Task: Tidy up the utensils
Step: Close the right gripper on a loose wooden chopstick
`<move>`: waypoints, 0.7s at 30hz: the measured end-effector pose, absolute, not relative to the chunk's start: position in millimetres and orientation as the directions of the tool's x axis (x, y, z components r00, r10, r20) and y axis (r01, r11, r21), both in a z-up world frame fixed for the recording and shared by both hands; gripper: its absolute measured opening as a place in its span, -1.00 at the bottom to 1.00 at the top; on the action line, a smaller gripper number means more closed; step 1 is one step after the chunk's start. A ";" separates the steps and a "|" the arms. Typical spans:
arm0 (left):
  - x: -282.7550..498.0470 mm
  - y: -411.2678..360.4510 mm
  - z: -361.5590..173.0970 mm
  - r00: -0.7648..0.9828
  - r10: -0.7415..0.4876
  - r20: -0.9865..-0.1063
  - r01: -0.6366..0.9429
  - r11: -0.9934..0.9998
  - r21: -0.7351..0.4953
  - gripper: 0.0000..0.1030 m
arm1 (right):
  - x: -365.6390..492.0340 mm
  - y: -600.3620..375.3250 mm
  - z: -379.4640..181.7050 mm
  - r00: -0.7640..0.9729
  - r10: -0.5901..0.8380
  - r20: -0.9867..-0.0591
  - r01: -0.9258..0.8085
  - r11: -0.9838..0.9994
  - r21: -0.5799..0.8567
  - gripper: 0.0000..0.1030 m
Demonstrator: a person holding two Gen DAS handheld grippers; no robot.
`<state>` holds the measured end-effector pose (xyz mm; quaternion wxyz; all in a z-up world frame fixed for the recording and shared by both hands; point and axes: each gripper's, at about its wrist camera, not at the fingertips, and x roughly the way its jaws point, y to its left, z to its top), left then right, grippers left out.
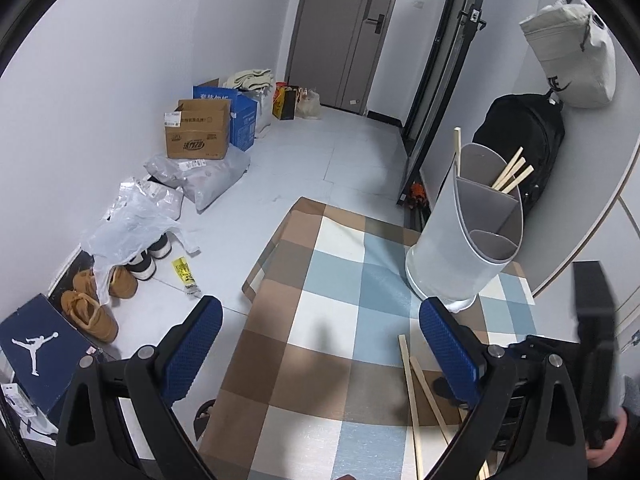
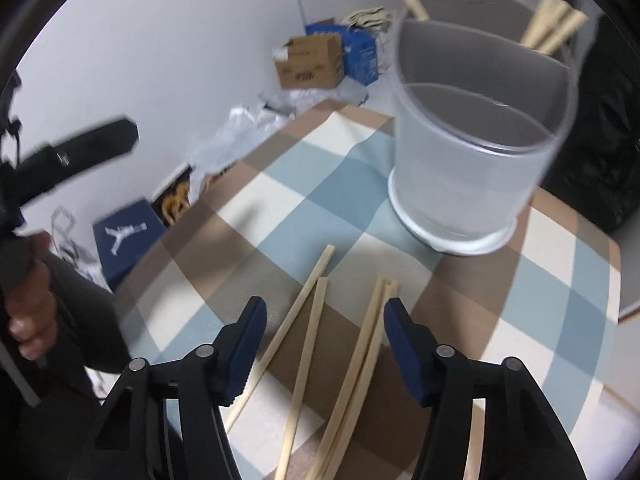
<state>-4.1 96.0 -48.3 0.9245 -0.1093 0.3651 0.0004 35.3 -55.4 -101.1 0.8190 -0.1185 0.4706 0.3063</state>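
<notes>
Holder: grey holder (image 2: 476, 148) with 3 compartments, standing upright on the checked table (image 2: 280, 184), at its far right part.
Holder contents: back compartment holds 3 chopsticks (image 1: 514, 174) leaning right and 1 chopstick (image 1: 457, 152) upright at its left wall; middle and front compartments show nothing inside.
Loose chopsticks: 4 loose chopsticks (image 2: 308, 344) flat on the table, on the near side of the holder and apart from it; 2 spread singly on the left, 2 lying together on the right.
Right gripper (image 2: 325, 346): fingers spread, gripping nothing, above the loose chopsticks, near the holder.
Left gripper (image 1: 320, 352): fingers spread wide, gripping nothing, over the table left of the holder.
Floor, left of the holder: 1 brown carton (image 1: 198, 130), 1 blue box (image 1: 240, 118), 1 shoebox (image 1: 38, 350).
</notes>
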 end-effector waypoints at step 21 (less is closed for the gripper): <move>3.7 125.8 -51.5 0.715 -0.117 -0.690 -0.141 0.942 -0.305 0.87 | 51.6 -16.9 -127.8 0.323 0.262 -0.910 -0.683 0.730 -0.032 -0.54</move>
